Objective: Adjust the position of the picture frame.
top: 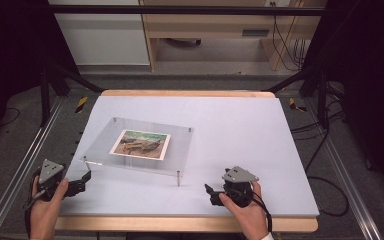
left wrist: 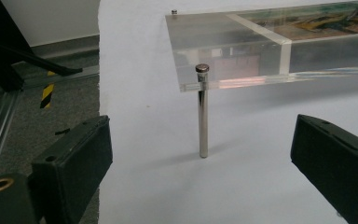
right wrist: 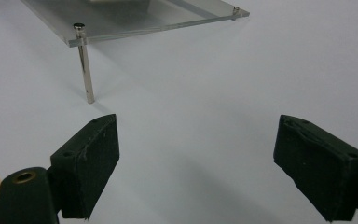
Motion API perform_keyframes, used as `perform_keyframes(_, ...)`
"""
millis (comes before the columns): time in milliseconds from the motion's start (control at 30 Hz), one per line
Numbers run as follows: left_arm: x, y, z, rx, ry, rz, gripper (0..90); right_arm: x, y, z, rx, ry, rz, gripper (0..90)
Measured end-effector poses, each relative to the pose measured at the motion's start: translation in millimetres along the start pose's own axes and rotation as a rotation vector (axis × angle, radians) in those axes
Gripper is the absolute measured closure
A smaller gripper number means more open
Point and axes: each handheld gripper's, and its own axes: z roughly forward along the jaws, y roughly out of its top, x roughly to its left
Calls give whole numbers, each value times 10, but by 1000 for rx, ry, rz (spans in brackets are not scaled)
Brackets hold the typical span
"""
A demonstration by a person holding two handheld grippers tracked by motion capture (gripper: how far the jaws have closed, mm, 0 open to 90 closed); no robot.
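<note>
High view: I saw clear acrylic plate (top: 180, 145) on metal standoff legs, left of centre on white table (top: 240, 130), printed picture (top: 141, 144) on it; no readable writing. Left gripper (top: 84, 179) near plate's near-left corner, right gripper (top: 209, 192) near its near-right leg.

Left gripper view: jaws spread, nothing between; corner leg (left wrist: 203, 112) just ahead.

Right gripper view: jaws spread, empty; leg (right wrist: 85, 65) ahead-left.

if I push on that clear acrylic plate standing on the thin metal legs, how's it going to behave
The clear acrylic plate looks thick and flat, so it is probably stiff, not floppy. It stands on slim metal legs that rest on a smooth white tabletop, so a sideways push would likely make it slide or tip. Its glossy edges may be slippery for pads.
</note>
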Motion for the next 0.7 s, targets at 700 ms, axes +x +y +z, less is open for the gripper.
perform_keyframes(700, 87, -46, -4, -39, 50, 1, 43, 345, -39, 146, -87, 113, -30, 333)
